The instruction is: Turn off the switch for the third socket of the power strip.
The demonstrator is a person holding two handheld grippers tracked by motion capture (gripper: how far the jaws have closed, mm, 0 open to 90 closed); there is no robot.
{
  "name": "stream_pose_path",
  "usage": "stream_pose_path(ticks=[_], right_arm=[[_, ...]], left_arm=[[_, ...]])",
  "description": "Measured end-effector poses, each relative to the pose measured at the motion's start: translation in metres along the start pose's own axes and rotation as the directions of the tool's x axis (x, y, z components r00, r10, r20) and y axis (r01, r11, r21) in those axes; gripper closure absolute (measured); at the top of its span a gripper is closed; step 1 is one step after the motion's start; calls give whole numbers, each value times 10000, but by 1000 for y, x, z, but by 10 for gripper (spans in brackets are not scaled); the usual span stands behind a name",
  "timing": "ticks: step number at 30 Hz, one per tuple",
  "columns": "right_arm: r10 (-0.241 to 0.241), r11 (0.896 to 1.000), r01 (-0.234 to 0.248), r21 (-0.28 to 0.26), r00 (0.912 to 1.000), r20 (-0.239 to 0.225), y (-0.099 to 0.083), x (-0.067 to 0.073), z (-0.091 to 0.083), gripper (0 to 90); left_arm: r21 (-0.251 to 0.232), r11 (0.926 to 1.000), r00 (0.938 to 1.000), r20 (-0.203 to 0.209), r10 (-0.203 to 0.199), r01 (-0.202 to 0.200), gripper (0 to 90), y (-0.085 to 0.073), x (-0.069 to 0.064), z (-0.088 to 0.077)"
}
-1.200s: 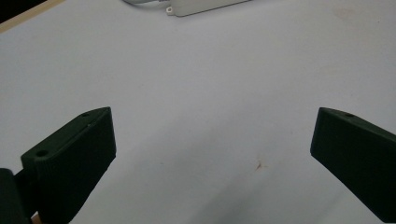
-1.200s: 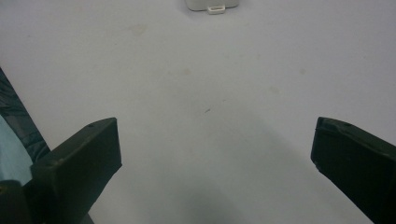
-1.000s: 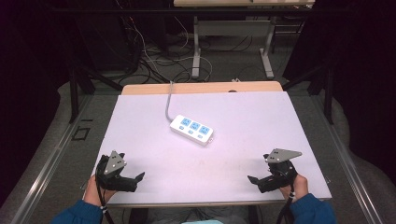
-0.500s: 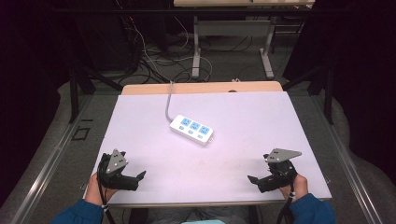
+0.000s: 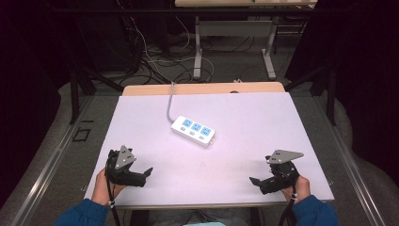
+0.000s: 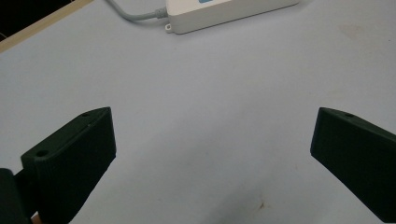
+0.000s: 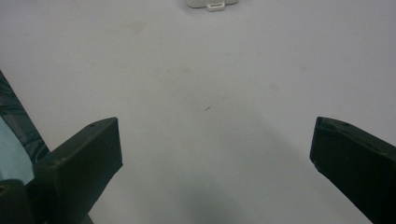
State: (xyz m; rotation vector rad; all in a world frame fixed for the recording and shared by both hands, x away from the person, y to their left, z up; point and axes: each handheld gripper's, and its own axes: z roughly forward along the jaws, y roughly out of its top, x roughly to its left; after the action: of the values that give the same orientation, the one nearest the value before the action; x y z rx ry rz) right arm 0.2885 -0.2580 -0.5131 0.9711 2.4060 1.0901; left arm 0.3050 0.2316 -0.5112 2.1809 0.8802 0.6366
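power strip [image 5: 193,131]: mid-table, well ahead of both | left gripper [image 5: 141,174]: fingers wide | right gripper [image 5: 258,181]: fingers wide

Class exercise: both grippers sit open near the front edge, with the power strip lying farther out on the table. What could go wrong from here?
1. The power strip lies loose and flat; a jaw pushing its side may slide it instead of gripping it.
2. Its grey cable runs over the table's far edge, so lifting could tug or snag.
3. The left gripper and right gripper could collide when converging.
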Motion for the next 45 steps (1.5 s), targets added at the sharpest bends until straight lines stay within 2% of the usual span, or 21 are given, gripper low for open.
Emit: stream_pose_path(ticks=[9,13,15,18,26,27,30,32,33,34,36,37,39,42,45], right_arm=[[-83,10000,83,-45,10000,-32,0,-1,1,20],[-79,9999,80,79,9999,-74,0,-1,0,20],[-88,10000,88,-23,9999,-60,0,-1,1,20],[-47,10000,47,-12,10000,-56,0,-1,1,21],[-117,9999,117,-1,9999,-55,0,-1,1,22],[-63,9998,65,164,9999,-93,0,0,0,23],[-122,9999,123,88,9999,-57,0,-1,1,29],[-10,10000,10,18,10000,-40,0,-1,1,29],[8,10000,-7,80,10000,-57,0,-1,1,29],[4,10000,-3,69,10000,-80,0,-1,1,29],[-33,10000,33,6,10000,-49,0,-1,1,28],[-67,10000,68,67,9999,-76,0,-1,1,29],[-59,10000,60,78,10000,-73,0,-1,1,29],[-11,9999,12,161,10000,-89,0,-1,1,29],[21,9998,-19,177,9999,-122,0,-1,1,29]], left_arm=[[-127,9998,9999,14,-155,155,4,6,0,5],[-117,9999,10000,50,12,-11,4,12,-2,11],[-61,10000,9999,147,40,-40,4,16,-4,14],[-16,9996,9995,150,285,-285,4,21,-6,19],[17,9994,9988,352,354,-355,4,34,-10,33],[50,9991,9985,372,412,-414,4,36,-10,35],[119,9980,9976,303,615,-619,3,41,-9,40],[119,9986,9979,397,518,-523,3,44,-10,43],[246,9970,9967,350,730,-739,3,45,-10,44],[234,9975,9966,484,661,-673,3,46,-10,46],[147,9973,9968,371,707,-713,3,48,-11,49],[175,9981,9970,492,590,-599,3,49,-12,50],[238,9964,9956,476,805,-817,3,52,-11,52],[274,9968,9955,592,738,-755,3,54,-14,56],[398,9940,9931,636,989,-1016,3,58,-15,59]])
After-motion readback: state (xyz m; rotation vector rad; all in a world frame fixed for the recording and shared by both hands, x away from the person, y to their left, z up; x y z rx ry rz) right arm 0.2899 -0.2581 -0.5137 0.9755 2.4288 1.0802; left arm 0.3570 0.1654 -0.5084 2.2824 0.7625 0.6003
